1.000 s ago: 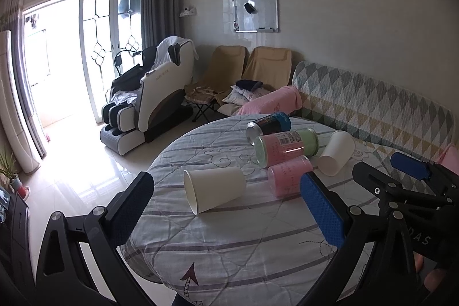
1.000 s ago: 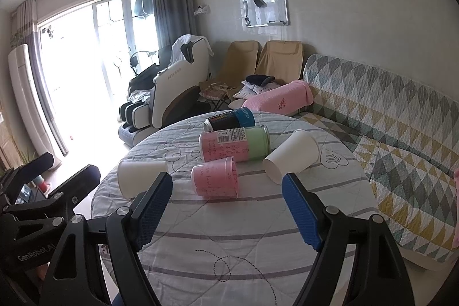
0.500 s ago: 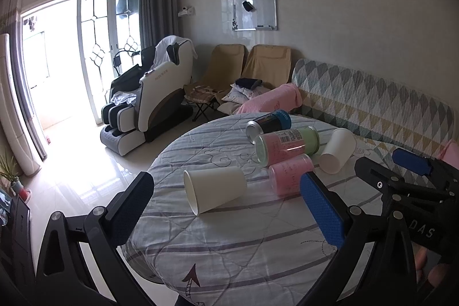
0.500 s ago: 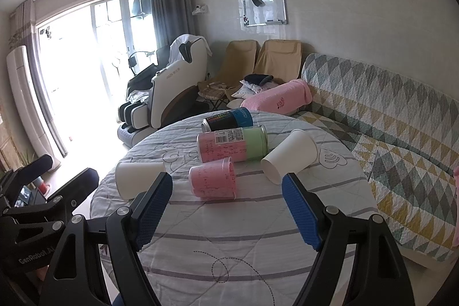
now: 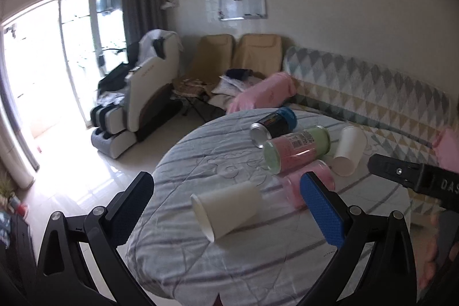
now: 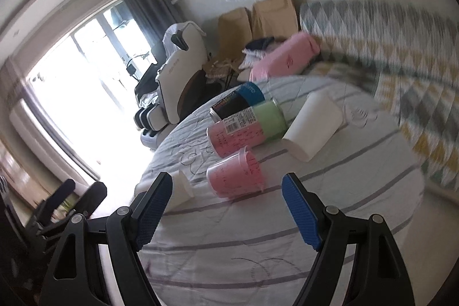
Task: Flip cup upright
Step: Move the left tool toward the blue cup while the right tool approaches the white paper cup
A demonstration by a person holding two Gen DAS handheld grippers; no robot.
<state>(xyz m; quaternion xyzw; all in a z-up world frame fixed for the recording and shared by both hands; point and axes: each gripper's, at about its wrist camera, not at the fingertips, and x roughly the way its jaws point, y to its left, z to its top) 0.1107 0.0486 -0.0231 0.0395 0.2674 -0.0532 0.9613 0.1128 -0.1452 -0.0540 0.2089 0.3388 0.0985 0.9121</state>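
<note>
Five containers lie on their sides on the round table (image 5: 287, 263) with the striped quilted cover: a white paper cup (image 5: 226, 208) nearest the left tool (image 5: 226, 208), a pink translucent cup (image 6: 235, 177), a pink tumbler with green lid (image 6: 246, 128), a dark can with blue band (image 6: 238, 101), and a second white paper cup (image 6: 314, 128) at the far right. Which cup is meant is not given; judged from position, each tool has one lined up. Left tool: fingers spread wide, nothing held; the near paper cup lies ahead between them, apart from both pads, mouth toward the left. Right tool (image 6: 229, 208): likewise wide open and empty; the pink translucent cup lies just beyond its fingertips, roughly centred, mouth toward the camera. Handling estimate: the paper cup is very light and thin-walled, crushes easily, may roll or skid on the cloth when nudged. Grip across the mid-wall with light squeeze, or nearer the base, which is probably stiffer. The pink plastic cup looks stiffer but smooth, so possibly slippery. Right view is motion-blurred at its edges.
</note>
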